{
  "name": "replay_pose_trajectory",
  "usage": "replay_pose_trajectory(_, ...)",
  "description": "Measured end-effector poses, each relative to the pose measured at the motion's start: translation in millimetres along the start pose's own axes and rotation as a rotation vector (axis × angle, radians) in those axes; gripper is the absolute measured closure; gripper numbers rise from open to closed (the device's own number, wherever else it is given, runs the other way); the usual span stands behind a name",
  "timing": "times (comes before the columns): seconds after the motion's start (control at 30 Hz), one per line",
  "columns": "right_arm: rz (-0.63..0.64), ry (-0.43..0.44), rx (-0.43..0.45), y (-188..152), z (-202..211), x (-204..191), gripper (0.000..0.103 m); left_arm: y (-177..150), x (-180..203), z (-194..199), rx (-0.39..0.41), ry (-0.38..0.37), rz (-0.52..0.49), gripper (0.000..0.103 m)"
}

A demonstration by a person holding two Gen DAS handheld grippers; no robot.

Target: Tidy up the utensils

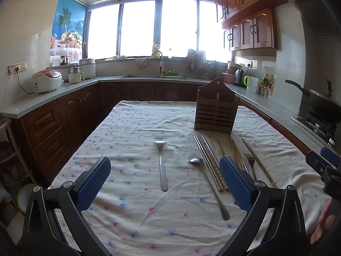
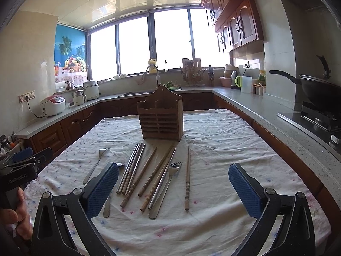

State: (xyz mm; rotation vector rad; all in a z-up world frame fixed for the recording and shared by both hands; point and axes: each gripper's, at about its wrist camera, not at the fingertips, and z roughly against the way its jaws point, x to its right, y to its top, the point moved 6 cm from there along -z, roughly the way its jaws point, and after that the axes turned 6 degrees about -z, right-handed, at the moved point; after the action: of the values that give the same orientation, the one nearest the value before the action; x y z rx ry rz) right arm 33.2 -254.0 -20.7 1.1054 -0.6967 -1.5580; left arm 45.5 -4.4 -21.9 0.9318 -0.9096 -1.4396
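The tablecloth [image 2: 213, 149] is thin, wrinkled cloth, matt. The slatted holder [image 2: 161, 120] is brown wood with a dull finish. The forks [image 1: 161, 164] and spoon [image 1: 210, 188] are shiny smooth metal. Some chopsticks [image 2: 187, 177] are matt wood with turned grooves, others [image 1: 205, 160] polished metal.

On my table: two forks [image 2: 97, 163] [image 2: 170, 176] and one spoon [image 1: 207, 186]. One wooden holder [image 2: 161, 117] stands far. Chopsticks [image 2: 136, 170] overlap; count unclear.
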Motion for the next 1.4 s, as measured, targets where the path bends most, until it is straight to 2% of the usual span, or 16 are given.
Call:
replay_pose_trajectory(0.9, -0.026, 0.022, -0.025, -1.3, -8.0, 5.7, 0.0, -0.9, 1.5, -11.7, -0.039, -0.009, 0.007, 0.0)
replay_pose_trajectory(1.1, -0.046, 0.043, -0.056, 0.6, -16.3, 8.9, 0.0, 1.2, 2.3, -27.3, -0.104, -0.099, 0.084, 0.0)
replay_pose_trajectory(1.33, -0.1, 0.102, -0.176, -0.6, -47.5, 11.4, 0.0, 0.6, 14.1, -66.2, -0.238, -0.162, 0.096, 0.0)
replay_pose_trajectory(1.4, -0.115, 0.107, -0.211, -2.4, -58.6, 14.3, 0.0, 0.4, 18.8, -77.9, -0.277, -0.177, 0.095, 0.005)
